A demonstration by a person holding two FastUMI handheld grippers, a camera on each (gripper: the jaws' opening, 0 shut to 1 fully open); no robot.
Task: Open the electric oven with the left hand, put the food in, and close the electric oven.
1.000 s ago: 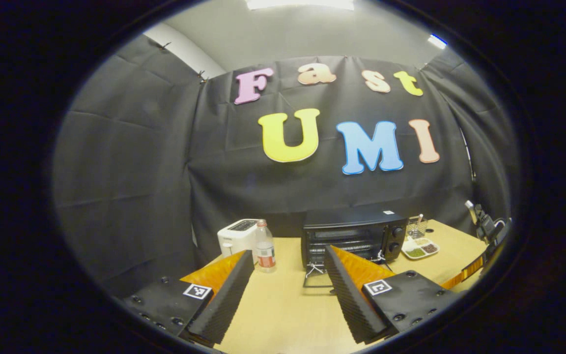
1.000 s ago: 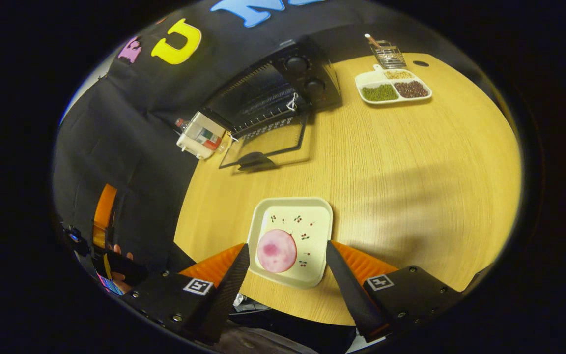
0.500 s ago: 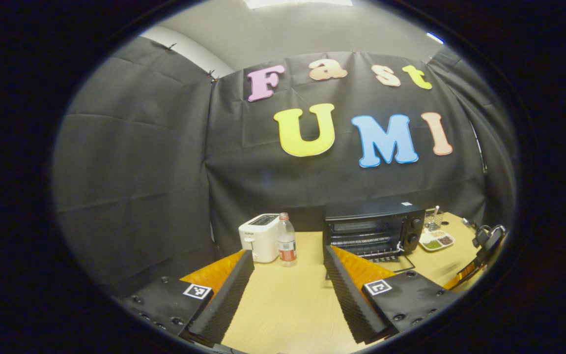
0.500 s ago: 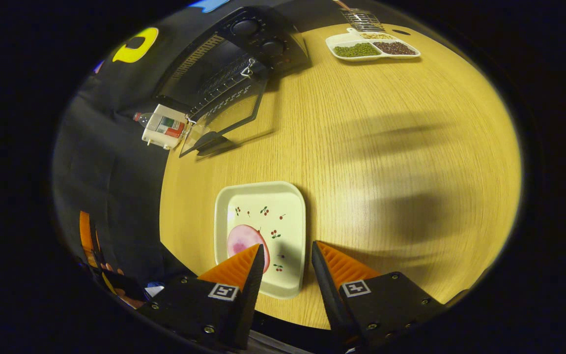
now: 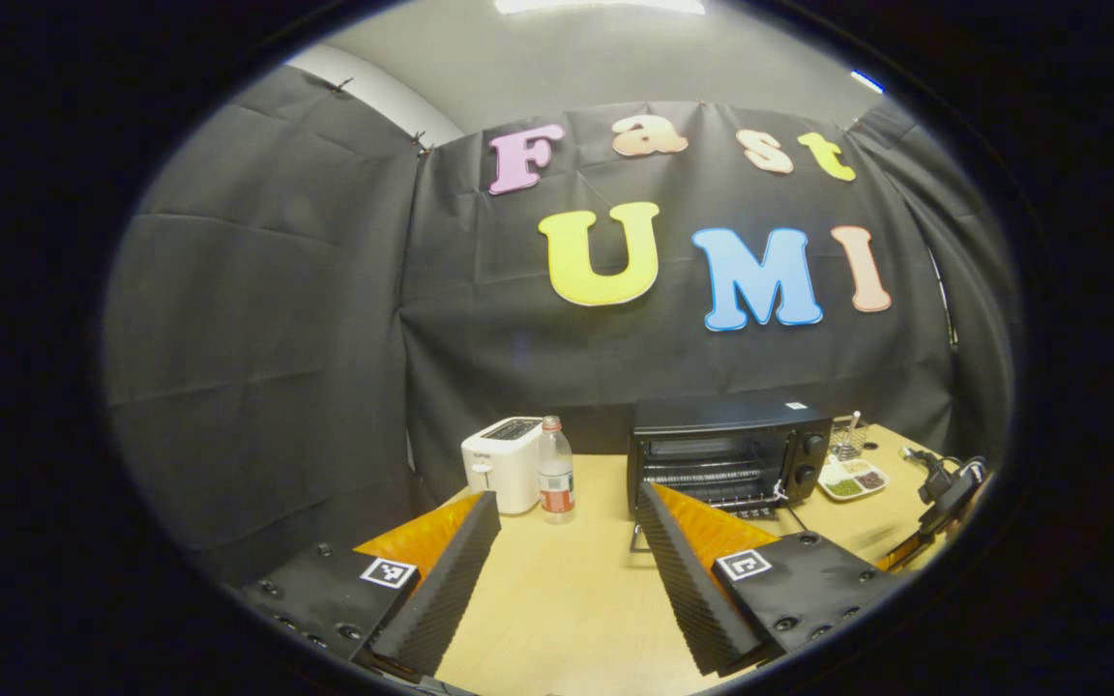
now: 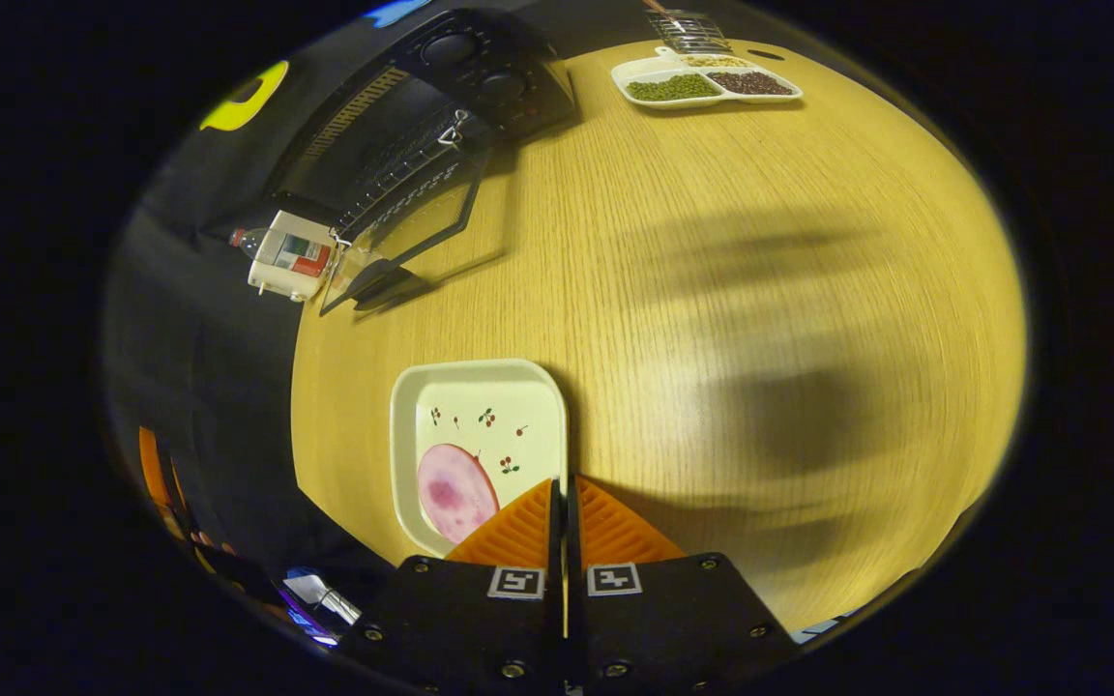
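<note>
The black electric oven stands at the back of the wooden table, its glass door folded down flat. My left gripper hangs open above the table, well in front of the oven, with nothing between its fingers. A cream square plate with small cherry prints lies near the table's front edge. A pink round slice of food rests on it. My right gripper is shut on the plate's right rim. The other gripper appears small at the far right of the left gripper view.
A white toaster and a plastic bottle stand left of the oven. A white divided tray of beans and a wire basket sit to the oven's right. Broad bare tabletop lies between plate and oven.
My right gripper came down over the plate's right rim and its fingers went from wide open to shut. The left gripper drew back from the oven, staying open.
</note>
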